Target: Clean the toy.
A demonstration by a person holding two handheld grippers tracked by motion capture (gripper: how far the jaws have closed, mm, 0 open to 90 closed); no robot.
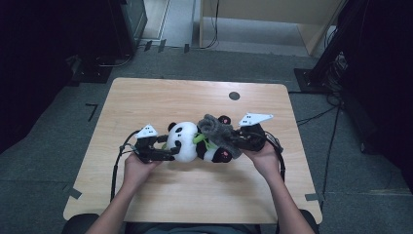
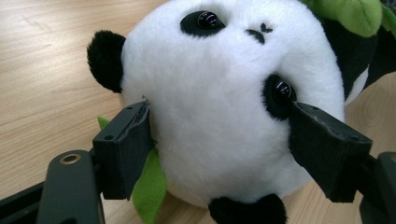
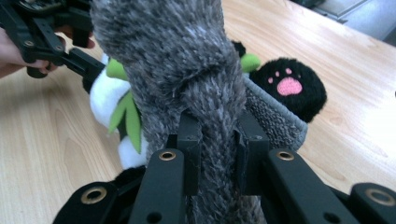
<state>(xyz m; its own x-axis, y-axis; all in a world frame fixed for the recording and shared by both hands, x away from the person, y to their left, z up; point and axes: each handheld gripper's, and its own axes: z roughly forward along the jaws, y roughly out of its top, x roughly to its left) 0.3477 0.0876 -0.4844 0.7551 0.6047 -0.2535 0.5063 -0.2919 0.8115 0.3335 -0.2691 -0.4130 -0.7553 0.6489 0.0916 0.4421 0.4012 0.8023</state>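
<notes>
Nearest the lens in the right gripper view: right gripper point(image 3: 217, 158), jaws pinched tight on a fold of fuzzy grey cloth point(image 3: 187, 70), seemingly a sock or small garment, hard to name from this close. Behind the cloth, a black foot with a pink paw print point(image 3: 289, 86), green leaves point(image 3: 126, 116) and a patch of white plush; farther left, the left gripper point(image 3: 70, 51) in its hand. In the left gripper view, jaws spread wide yet pressed against both sides of the panda's head point(image 2: 219, 102), one pad beside an ear, the other just at an eye, plush dented slightly under each; a green leaf point(image 2: 149, 186) poking out below, bare wood of the table point(image 2: 42, 70) beyond. From the high view, plush panda point(image 1: 187, 141) lying on its side at mid-table, head toward the left gripper point(image 1: 156, 148), body and feet toward the right gripper point(image 1: 248, 136), grey cloth point(image 1: 219, 131) draped over the lower body. Judging by this, dressing or covering of the toy under way: toy steadied, cloth gripped and brought against the body, but not yet pulled on or settled. Left to do, probably: drawing the cloth fully over, then letting go of both.
</notes>
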